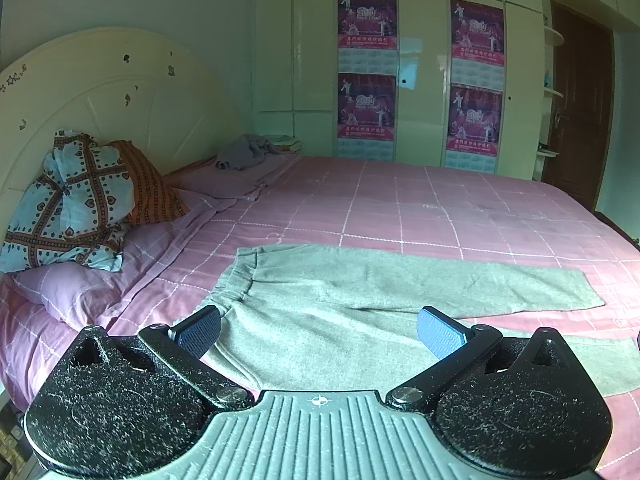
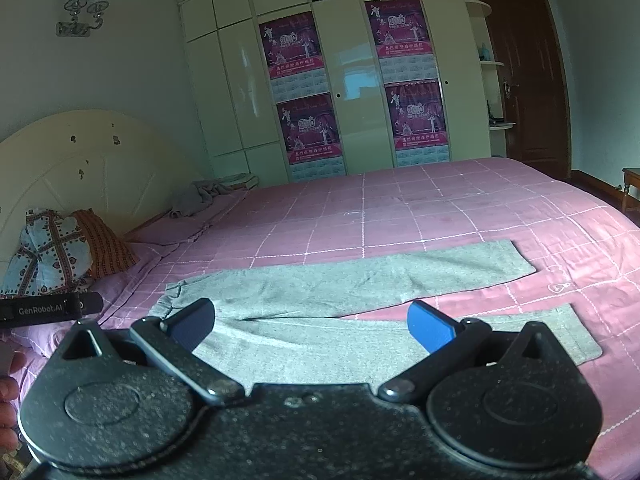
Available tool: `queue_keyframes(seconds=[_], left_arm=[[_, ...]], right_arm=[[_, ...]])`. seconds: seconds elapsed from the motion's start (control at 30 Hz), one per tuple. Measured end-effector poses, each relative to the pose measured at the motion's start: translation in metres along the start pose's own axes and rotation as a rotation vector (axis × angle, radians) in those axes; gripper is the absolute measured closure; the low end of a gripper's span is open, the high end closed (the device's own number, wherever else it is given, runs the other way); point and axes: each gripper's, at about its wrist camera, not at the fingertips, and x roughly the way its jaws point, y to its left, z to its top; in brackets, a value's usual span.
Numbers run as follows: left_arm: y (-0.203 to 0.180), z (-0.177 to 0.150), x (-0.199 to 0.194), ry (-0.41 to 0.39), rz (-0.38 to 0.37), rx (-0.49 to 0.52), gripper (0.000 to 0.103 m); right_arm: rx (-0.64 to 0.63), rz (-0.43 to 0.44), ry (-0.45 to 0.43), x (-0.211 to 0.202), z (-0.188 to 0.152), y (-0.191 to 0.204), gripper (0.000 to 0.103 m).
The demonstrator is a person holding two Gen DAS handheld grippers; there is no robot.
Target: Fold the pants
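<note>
Both grippers hang over the near edge of the bed, jaws spread wide and holding nothing. From the left wrist view, the left gripper sits above the waist end of the pants, its blue pads apart with grey cloth showing between them. From the right wrist view, the right gripper hovers over the near leg, a little further toward the cuffs. At the left edge of that view a fingertip shows, and above it the black body of the other gripper.

Just beyond the tools the grey pants lie flat on the pink checked bedspread, waistband toward the headboard, the two legs spread apart in a narrow V with pink cloth showing between them.

Further left, a patterned blue quilt and an orange pillow lean against the cream headboard. Near the far corner of the bed lies a rumpled grey garment. Behind the bed stands a pale wardrobe with four purple posters on its doors, and to its right a dark wooden door.
</note>
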Motion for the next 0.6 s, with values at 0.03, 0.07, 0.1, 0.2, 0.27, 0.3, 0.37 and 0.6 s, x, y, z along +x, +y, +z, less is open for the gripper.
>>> queue_keyframes(seconds=[0.03,0.07,0.1,0.2,0.27,0.3,0.37,0.6], left_arm=[[0.0,0.0,0.0,-0.003,-0.004,-0.008,0.0],[0.0,0.0,0.0,-0.004,-0.003,-0.006,0.0],[0.0,0.0,0.0,-0.003,-0.004,-0.008,0.0],[0.001,0.0,0.0,-0.005,-0.016,-0.032,0.0],[0.002,0.0,0.002,0.0,-0.018,-0.038,0.0],[0.002,0.0,0.003,0.003,-0.019,-0.045,0.0],[0.003,0.0,0.004,0.009,-0.019,-0.05,0.0],[0.009,0.003,0.012,0.01,0.017,-0.017,0.0]], right_arm=[[0.0,0.001,0.0,0.0,0.0,0.0,0.0],[0.001,0.002,0.0,0.001,0.0,0.001,0.0],[0.001,0.003,0.001,0.002,0.0,0.002,0.0],[-0.004,0.002,0.004,0.005,0.001,0.006,0.0],[-0.007,0.002,0.007,0.008,0.001,0.009,0.0],[-0.007,0.002,0.01,0.008,0.001,0.009,0.0],[-0.008,0.003,0.012,0.009,0.001,0.01,0.0],[-0.022,0.014,0.027,0.017,0.003,0.02,0.0]])
